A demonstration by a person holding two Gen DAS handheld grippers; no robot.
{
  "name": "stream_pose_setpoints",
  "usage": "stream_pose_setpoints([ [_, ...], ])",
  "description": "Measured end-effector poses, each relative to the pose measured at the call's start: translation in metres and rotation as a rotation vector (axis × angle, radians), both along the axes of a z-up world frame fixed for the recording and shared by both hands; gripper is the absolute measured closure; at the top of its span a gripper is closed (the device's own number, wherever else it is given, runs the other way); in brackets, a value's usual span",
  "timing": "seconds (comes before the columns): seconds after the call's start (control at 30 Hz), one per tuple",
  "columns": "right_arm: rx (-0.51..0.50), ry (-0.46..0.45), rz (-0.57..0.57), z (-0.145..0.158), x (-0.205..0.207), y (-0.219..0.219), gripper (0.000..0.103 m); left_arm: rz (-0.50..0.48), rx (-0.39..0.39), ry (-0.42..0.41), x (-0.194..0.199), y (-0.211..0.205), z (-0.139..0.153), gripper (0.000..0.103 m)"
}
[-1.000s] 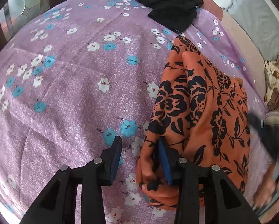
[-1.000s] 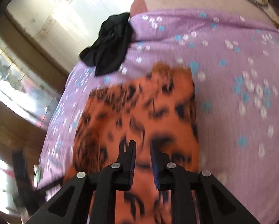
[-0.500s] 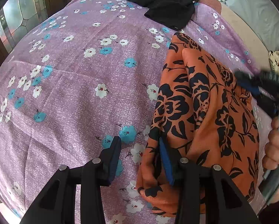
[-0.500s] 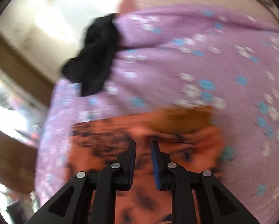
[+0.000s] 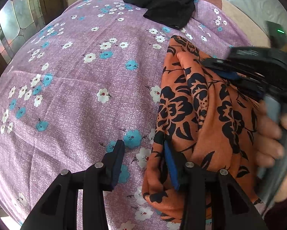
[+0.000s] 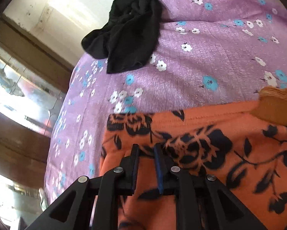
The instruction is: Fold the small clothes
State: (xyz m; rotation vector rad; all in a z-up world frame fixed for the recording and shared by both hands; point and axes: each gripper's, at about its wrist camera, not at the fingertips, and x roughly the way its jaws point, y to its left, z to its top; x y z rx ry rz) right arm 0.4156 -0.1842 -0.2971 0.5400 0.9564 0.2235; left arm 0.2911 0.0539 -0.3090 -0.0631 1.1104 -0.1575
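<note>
Where orange garment [image 5: 206, 118] lay alone, right gripper [image 5: 216, 71] now overhead, fingers narrowly apart, empty; left gripper [image 5: 143, 153] half-open, empty.

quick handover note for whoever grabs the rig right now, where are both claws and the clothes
Left claw: open at the near edge of the orange flowered garment, one finger on the cloth, the other over the purple bedsheet; nothing pinched.
Right claw: narrow gap, low over the same garment near its waistband; no cloth seen between the fingers.
Orange garment lies partly folded lengthwise. Black garment sits crumpled at the far end, untouched.
Left: finish folding the orange one, then fold the black one.
</note>
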Motion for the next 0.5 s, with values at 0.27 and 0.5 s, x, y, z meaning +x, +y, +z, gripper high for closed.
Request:
stream_pose_setpoints([
  [0.27,-0.034,-0.087,0.058,0.035,-0.104,-0.034,0.083,0.005,0.015,-0.010,-0.002,0.004,0.001,0.059],
  [0.5,-0.207,-0.025,0.135,0.006,-0.180,-0.038,0.082,0.006,0.047,-0.023,-0.005,0.001,0.002,0.059],
])
